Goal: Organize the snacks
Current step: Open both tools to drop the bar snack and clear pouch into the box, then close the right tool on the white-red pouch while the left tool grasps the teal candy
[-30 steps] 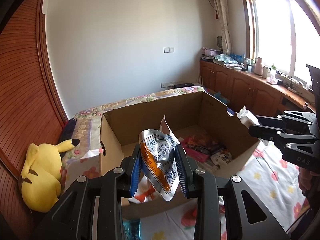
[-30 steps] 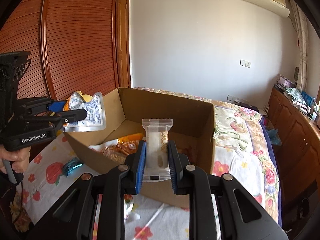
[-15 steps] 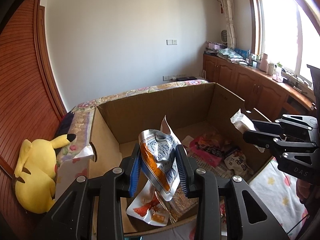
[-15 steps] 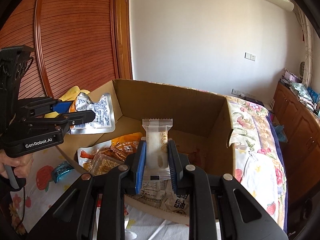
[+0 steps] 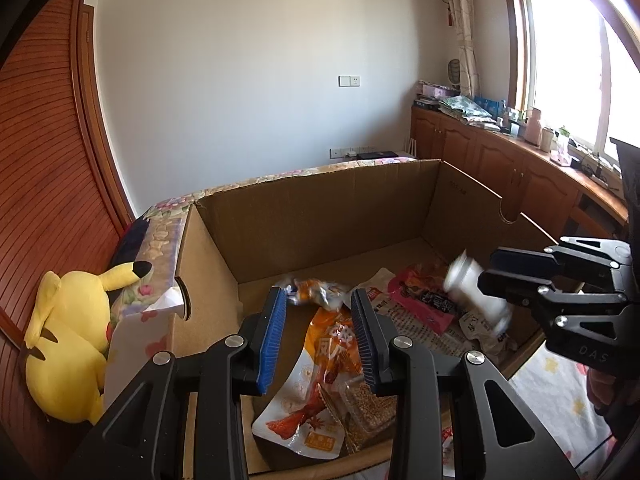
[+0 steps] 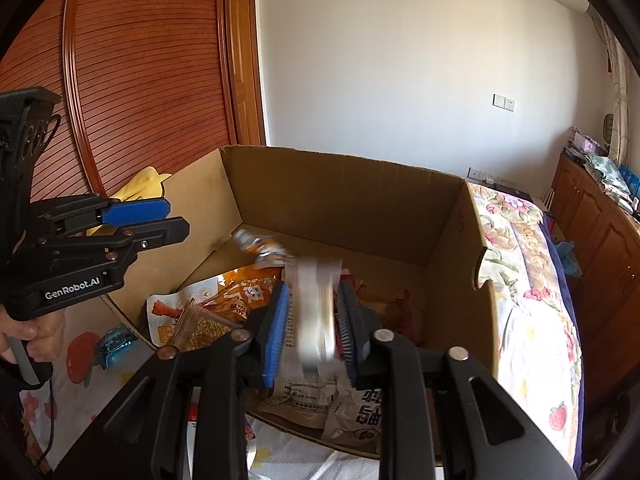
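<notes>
My fingers (image 5: 272,334) wear ribbed blue rubbery pads on matt black plastic, with small bright metal screw heads behind them. The box (image 5: 320,216) is plain brown cardboard, dull and slightly rough, its cut edges showing corrugation. The snack packets (image 5: 320,364) inside are glossy printed foil and film, crinkled and catching light. The yellow toy (image 5: 64,356) is soft plush. The wardrobe door (image 6: 152,80) is reddish wood, grooved and lightly sheened. The bedsheet (image 6: 516,240) is flowered cloth.
</notes>
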